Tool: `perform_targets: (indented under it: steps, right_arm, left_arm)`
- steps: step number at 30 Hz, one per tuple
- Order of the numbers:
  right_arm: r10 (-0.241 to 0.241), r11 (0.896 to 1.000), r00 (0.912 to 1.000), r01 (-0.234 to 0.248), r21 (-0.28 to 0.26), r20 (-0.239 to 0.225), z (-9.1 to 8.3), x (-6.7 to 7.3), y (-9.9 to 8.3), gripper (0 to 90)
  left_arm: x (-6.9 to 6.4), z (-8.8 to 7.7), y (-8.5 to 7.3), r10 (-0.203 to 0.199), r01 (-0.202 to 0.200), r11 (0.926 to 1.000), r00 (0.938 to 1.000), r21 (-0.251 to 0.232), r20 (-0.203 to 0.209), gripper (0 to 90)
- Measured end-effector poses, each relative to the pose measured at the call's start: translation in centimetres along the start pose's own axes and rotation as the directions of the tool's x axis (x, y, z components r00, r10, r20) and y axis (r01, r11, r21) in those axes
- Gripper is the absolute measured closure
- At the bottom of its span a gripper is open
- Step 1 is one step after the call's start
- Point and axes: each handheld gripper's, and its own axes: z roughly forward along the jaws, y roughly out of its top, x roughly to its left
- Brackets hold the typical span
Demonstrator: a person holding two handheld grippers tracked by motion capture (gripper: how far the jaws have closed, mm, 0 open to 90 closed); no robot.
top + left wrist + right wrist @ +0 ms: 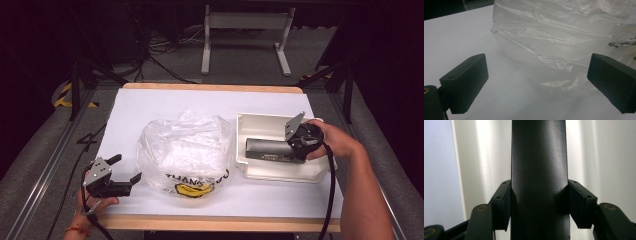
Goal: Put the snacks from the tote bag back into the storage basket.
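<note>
— One dark box (270, 149): where is it logged?

— Lying lengthwise inside the white tray (260, 122), on the right half of the table (150, 105). The right gripper (300, 142) is clamped on its right-hand end; in the right gripper view both pads press the dark box's (539, 180) flat sides, the tray (486, 157) pale behind it.

— Next item?

— One crumpled clear plastic bag (185, 147), just left of the tray, yellow and black print along its near edge.

— And the left side?

— Left gripper (122, 172), near the table's front left corner, jaws spread wide with nothing between them, pointing at the bag. Its own view shows the bag (559, 45) close ahead, apart from both pads. A hand (95, 205) holds it from below
</note>
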Motion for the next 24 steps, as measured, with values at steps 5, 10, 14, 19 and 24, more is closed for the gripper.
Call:
perform_targets:
  steps: [5,10,14,19,24]
  right_arm:
    - [0.001,1.000,1.0000,-0.001,0.022,-0.002,0.20,-0.05,0.05,42.4]
    - [0.000,0.999,0.9999,0.000,0.042,0.011,0.32,-0.02,0.18,42.4]
    - [-0.003,0.998,0.9997,0.001,0.057,0.026,0.42,-0.17,0.27,42.0]
    - [0.000,0.996,0.9991,-0.004,0.086,0.043,0.53,-0.29,0.29,41.5]
    - [-0.003,0.995,0.9981,-0.003,0.097,0.061,0.61,-0.31,0.39,40.7]
  left_arm:
    - [0.00,0.00,0.00,-0.001,0.001,1.0000,1.0000,-0.002,0.000,4.2]
    - [0.00,-0.01,-0.01,-0.007,0.007,1.0000,1.0000,-0.003,0.001,4.2]
    - [0.02,-0.02,0.00,-0.005,0.005,1.0000,1.0000,-0.003,0.001,4.3]
    - [0.03,-0.02,0.00,-0.005,0.006,1.0000,1.0000,-0.002,0.002,4.2]
    - [0.05,-0.02,0.00,-0.005,0.005,1.0000,1.0000,-0.002,0.003,4.2]
